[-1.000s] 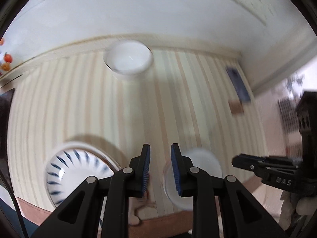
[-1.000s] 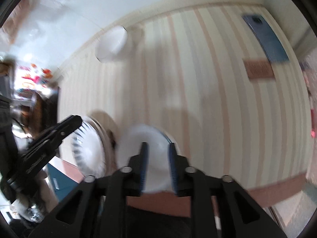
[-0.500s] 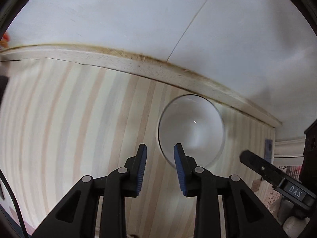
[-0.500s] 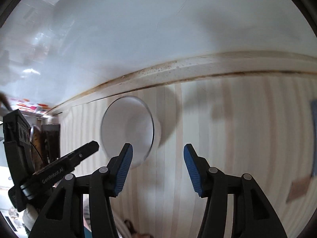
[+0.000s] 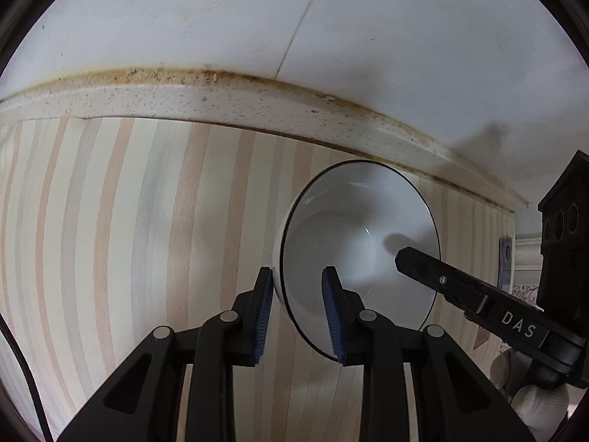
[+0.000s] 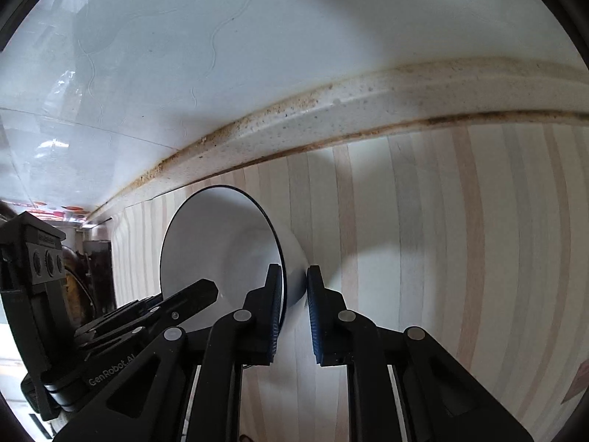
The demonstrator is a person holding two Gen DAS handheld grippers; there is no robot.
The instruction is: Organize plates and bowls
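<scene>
Now that both tongs have closed in on the white bowl point(image 5: 360, 243), left tongs point(image 5: 298, 309) and right tongs point(image 6: 294, 309) each straddling its rim, lifting looks imminent.

The bowl point(image 5: 353, 228) between my two tools looks like glazed ceramic, white and glossy, with a thin dark line round its rim and a small glint inside. My left hand-held gripper point(image 5: 300, 311) is matt black plastic with ribbed blue pads point(image 5: 333, 313) and round metal pins; my right hand-held gripper point(image 6: 294, 318) looks the same. The tabletop point(image 5: 147, 221) wears a smooth, dull striped covering in cream, pink and grey. Behind it the speckled ledge point(image 5: 221, 99) looks stained and grimy, and the wall point(image 6: 257, 37) is glossy white.
</scene>
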